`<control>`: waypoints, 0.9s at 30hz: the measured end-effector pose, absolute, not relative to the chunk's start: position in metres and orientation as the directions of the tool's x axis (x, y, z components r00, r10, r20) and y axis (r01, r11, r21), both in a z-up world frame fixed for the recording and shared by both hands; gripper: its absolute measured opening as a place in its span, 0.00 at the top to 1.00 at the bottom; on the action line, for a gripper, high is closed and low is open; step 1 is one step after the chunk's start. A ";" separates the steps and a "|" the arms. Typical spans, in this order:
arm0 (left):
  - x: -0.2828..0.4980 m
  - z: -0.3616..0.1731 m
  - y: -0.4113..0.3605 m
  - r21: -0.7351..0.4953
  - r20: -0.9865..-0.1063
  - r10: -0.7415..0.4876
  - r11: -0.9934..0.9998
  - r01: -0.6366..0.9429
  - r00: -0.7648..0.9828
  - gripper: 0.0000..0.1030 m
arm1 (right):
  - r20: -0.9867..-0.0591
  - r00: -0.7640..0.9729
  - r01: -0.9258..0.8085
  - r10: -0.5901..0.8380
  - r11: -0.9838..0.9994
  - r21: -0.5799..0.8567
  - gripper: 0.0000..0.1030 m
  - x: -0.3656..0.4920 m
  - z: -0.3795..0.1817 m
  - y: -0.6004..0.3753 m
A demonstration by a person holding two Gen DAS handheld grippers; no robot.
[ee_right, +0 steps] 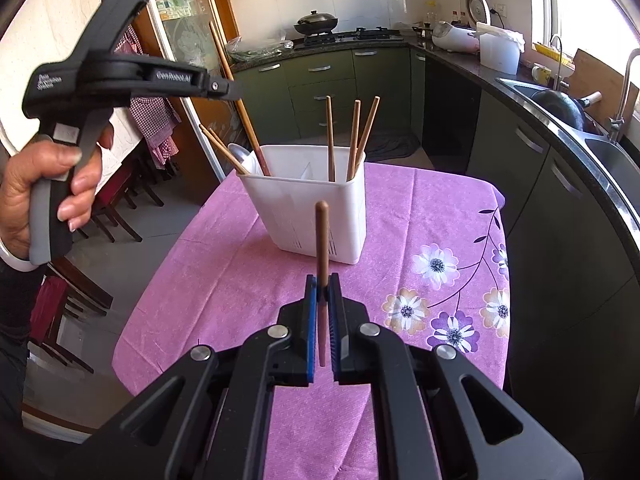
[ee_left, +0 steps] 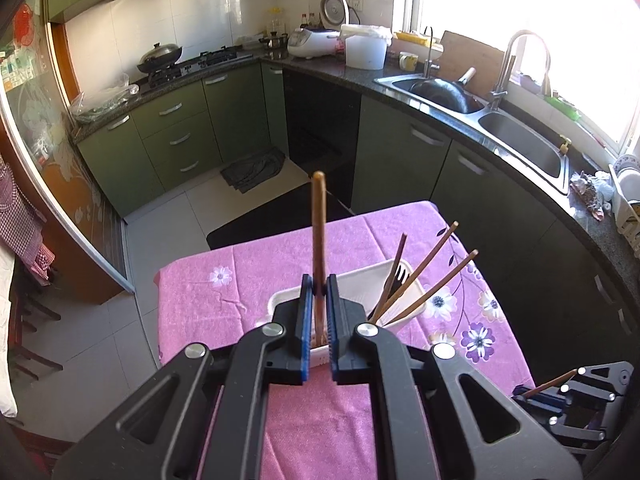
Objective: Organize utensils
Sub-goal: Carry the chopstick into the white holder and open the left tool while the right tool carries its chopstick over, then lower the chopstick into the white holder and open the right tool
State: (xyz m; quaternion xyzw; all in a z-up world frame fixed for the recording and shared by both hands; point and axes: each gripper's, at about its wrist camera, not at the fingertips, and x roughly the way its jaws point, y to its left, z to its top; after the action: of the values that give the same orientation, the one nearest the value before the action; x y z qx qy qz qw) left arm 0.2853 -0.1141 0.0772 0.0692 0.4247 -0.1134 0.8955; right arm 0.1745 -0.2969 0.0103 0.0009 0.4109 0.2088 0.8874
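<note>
A white utensil holder (ee_right: 312,208) stands on the pink tablecloth; it also shows under my left gripper (ee_left: 288,294). Its right compartment holds three wooden chopsticks (ee_right: 354,136); its left holds a spoon (ee_right: 242,156) and more chopsticks. My left gripper (ee_left: 319,284) is shut on a long brown wooden utensil (ee_left: 319,220) directly above the holder; its lower end reaches into the left compartment (ee_right: 256,156). My right gripper (ee_right: 322,284) is shut on a brown chopstick (ee_right: 322,240), held upright a little before the holder. It also shows low right in the left wrist view (ee_left: 536,394).
The pink flowered tablecloth (ee_right: 420,208) covers a small table. Green kitchen cabinets (ee_left: 180,136) and a dark counter with a double sink (ee_left: 520,132) run behind and to the right. Dining chairs (ee_right: 120,200) stand to the left. A dark floor mat (ee_left: 272,216) lies beyond the table.
</note>
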 end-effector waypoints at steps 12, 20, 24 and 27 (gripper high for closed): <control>0.218 0.089 -0.091 -0.014 -0.662 -0.214 0.962 0.273 0.719 0.25 | -0.656 0.644 -0.366 0.394 0.912 0.188 0.94 0.178 0.054 -0.299; 0.167 0.084 -0.074 0.019 -0.620 -0.180 0.970 0.244 0.764 0.06 | -0.508 0.742 -0.353 0.438 0.899 0.261 0.94 0.212 0.128 -0.300; 0.160 0.066 -0.066 0.004 -0.636 -0.185 0.970 0.243 0.749 0.06 | -0.459 0.788 -0.325 0.411 0.910 0.257 0.94 0.238 0.151 -0.293; 0.160 0.057 -0.066 0.005 -0.644 -0.182 0.970 0.243 0.743 0.06 | -0.493 0.788 -0.298 0.369 0.929 0.218 0.94 0.261 0.146 -0.278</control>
State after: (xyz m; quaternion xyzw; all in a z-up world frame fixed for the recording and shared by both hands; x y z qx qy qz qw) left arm 0.1598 -0.0663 0.0571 0.0444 0.3398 -0.1139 0.9325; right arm 0.2610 -0.2780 0.1458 0.0645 0.2734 0.1767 0.9433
